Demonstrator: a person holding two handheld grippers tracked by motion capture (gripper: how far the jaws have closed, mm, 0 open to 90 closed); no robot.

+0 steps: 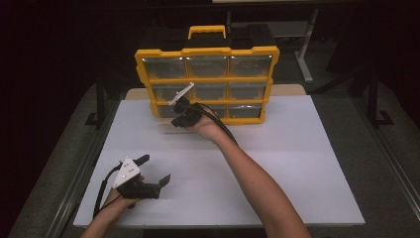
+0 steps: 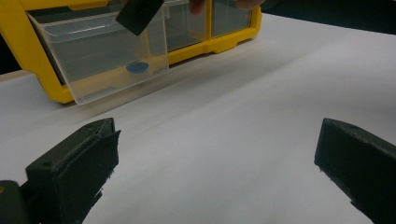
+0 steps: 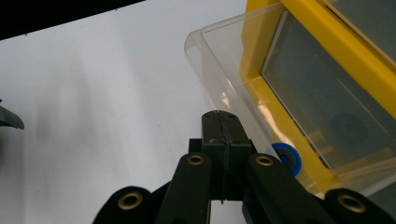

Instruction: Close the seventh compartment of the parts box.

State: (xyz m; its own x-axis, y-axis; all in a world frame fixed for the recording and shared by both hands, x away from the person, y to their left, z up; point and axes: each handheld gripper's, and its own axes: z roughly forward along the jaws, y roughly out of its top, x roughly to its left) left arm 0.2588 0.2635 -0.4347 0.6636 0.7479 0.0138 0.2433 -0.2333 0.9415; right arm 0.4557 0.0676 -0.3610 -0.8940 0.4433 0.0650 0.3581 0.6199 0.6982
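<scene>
The drawer cabinet (image 1: 207, 84) stands upright at the far middle of the table (image 1: 297, 163). Its bottom-left drawer (image 2: 105, 56) projects forward, toward the person. A small disc (image 2: 137, 67) lies in that drawer. The right gripper (image 1: 181, 119) sits at the drawer front. The left gripper (image 1: 153, 171) sits near the table's front-left edge, well apart from the cabinet.
</scene>
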